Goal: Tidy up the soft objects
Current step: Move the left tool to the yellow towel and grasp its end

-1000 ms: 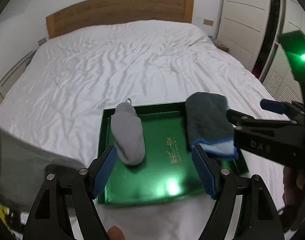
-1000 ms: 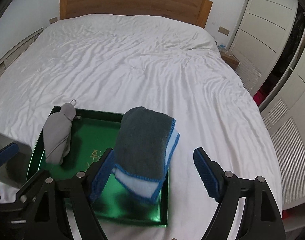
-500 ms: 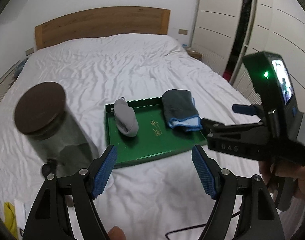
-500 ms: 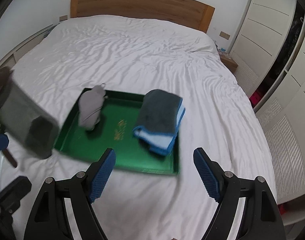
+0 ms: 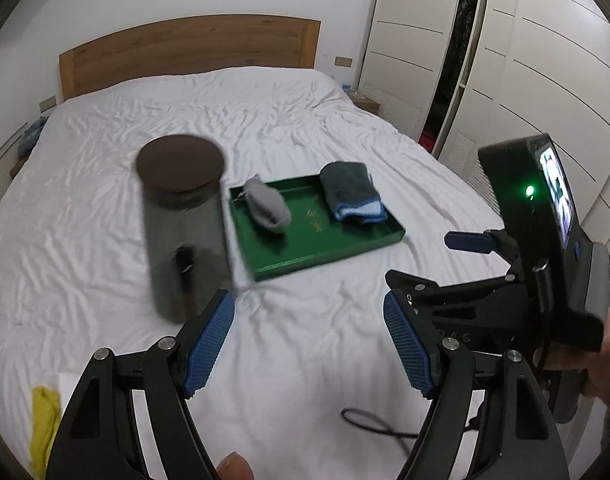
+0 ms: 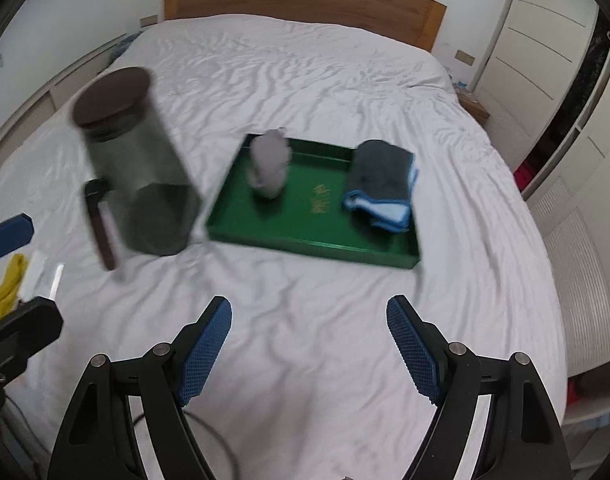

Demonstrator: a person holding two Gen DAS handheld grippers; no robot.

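A green tray (image 5: 325, 248) (image 6: 297, 224) lies on the white bed. In it are a rolled grey cloth (image 5: 267, 208) (image 6: 269, 168) on the left and a folded dark grey towel with blue edging (image 5: 351, 194) (image 6: 381, 182) on the right. My left gripper (image 5: 309, 344) is open with nothing between its blue pads, well short of the tray. My right gripper (image 6: 307, 346) is likewise open and empty over bare sheet; its body also shows in the left wrist view at the right.
A tall smoked-glass jar with a dark lid (image 5: 183, 224) (image 6: 133, 160) stands left of the tray, a dark stick (image 6: 99, 224) beside it. A yellow cloth (image 5: 43, 420) (image 6: 7, 286) lies at the near left. A black cable (image 5: 381, 426) trails on the sheet. Wardrobes (image 5: 485, 64) stand at the right.
Both grippers have pulled back and up from the tray, which now looks smaller and farther. The jar has come into view on the left. The jaws stayed open.
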